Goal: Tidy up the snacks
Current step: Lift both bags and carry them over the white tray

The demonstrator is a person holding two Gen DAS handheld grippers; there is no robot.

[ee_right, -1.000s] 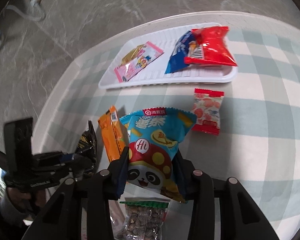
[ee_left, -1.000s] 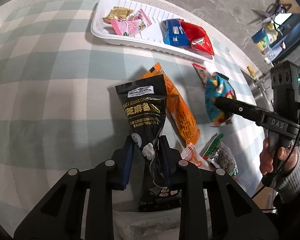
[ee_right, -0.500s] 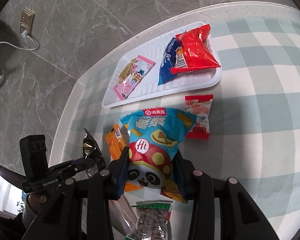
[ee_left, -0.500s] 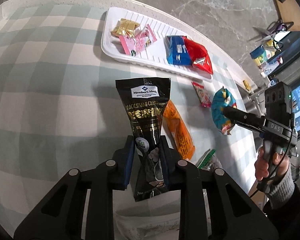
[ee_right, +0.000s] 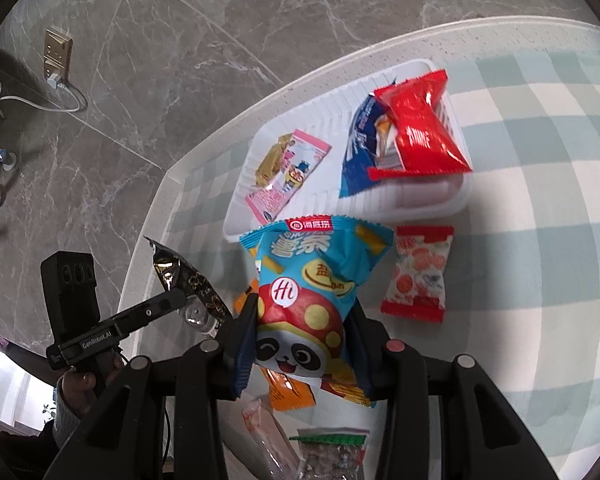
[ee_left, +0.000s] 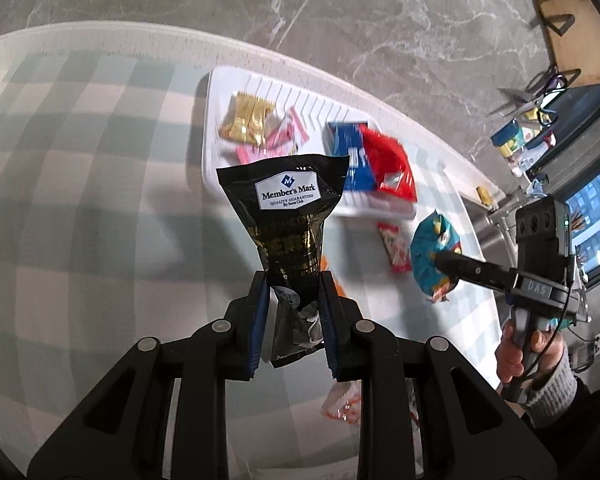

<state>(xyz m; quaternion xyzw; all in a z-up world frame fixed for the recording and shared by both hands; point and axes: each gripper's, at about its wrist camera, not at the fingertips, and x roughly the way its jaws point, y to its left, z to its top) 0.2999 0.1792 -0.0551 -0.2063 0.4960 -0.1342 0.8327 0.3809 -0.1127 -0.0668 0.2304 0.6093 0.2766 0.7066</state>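
Black fingers (ee_left: 260,312), blue pads, grey sleeve (ee_left: 552,400)

Your right gripper (ee_right: 300,336) is clamped on the blue panda snack bag (ee_right: 312,280), held up over the checked tablecloth (ee_right: 540,208). The white tray (ee_right: 432,204) sits by the table's far edge, red-and-white candy packet (ee_right: 418,274) just beside its near rim.

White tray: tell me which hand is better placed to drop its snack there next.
Probably the left. The left gripper holds the black Member's Mark pouch right before the white tray. The right gripper grips the blue panda snack bag, seemingly farther back.
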